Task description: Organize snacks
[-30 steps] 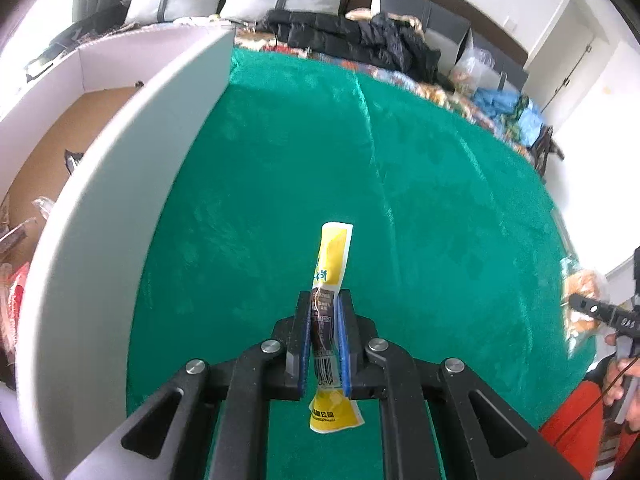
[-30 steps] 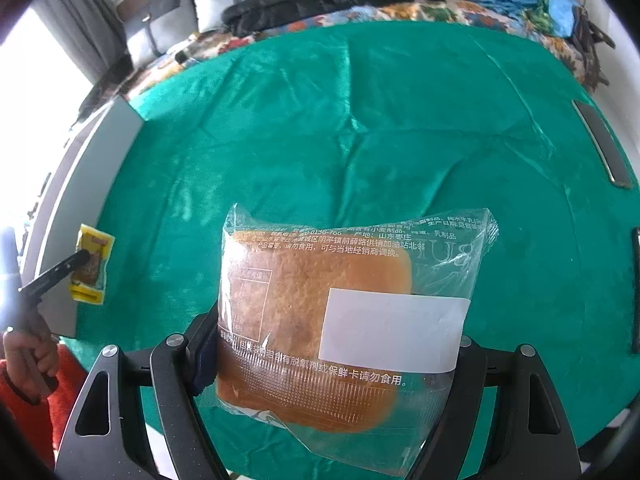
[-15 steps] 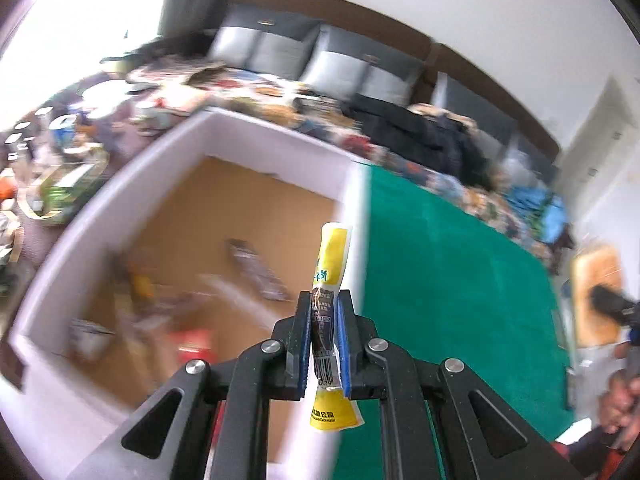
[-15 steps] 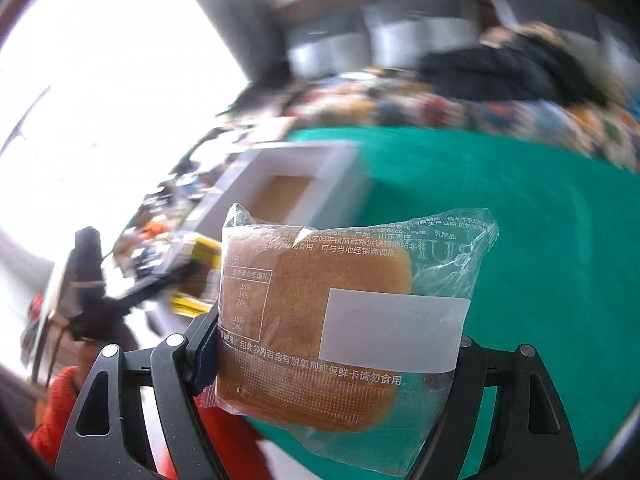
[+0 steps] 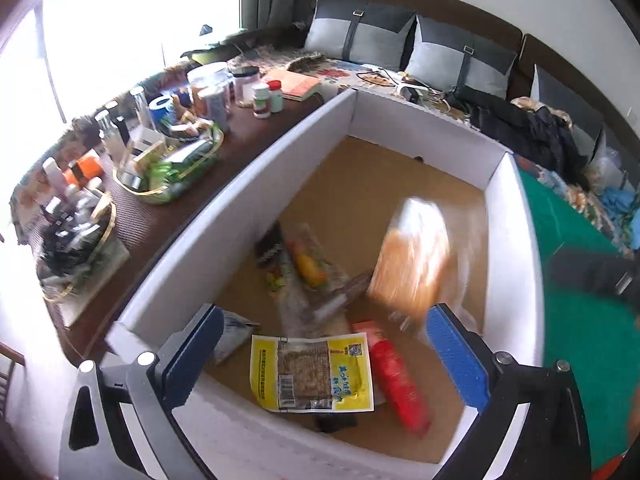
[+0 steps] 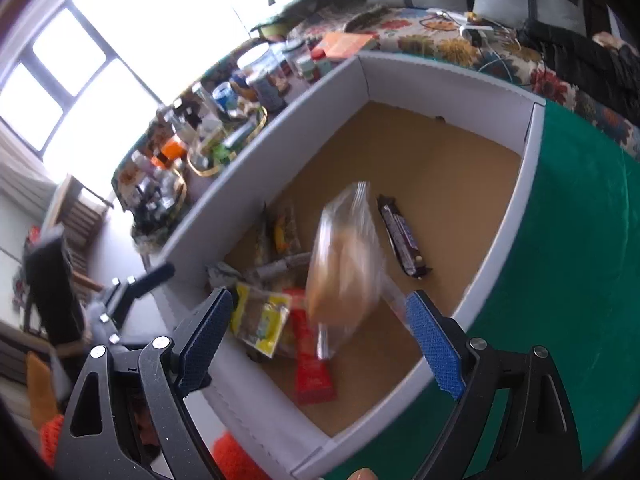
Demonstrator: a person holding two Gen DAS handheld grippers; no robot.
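Observation:
Both grippers hang open over a white cardboard box (image 5: 248,200) with a brown floor. My left gripper (image 5: 324,360) is empty; the yellow snack packet (image 5: 312,372) lies flat in the box below it. My right gripper (image 6: 324,336) is empty; the bagged bread (image 6: 344,264) is blurred, in the air inside the box, and shows in the left wrist view (image 5: 412,264) too. Several other snacks lie on the box floor, among them a red packet (image 6: 312,364) and a dark bar (image 6: 402,240). The left gripper shows at the box's left in the right wrist view (image 6: 160,272).
The box (image 6: 504,216) stands at the left edge of the green tablecloth (image 6: 568,248). A dark side table (image 5: 168,200) beside it carries bottles, jars and baskets. A sofa with grey cushions (image 5: 360,36) and dark clothes lies behind.
Both grippers swung from the green table to above the box and opened. The yellow packet dropped into the box; the bread left the right gripper and is falling.

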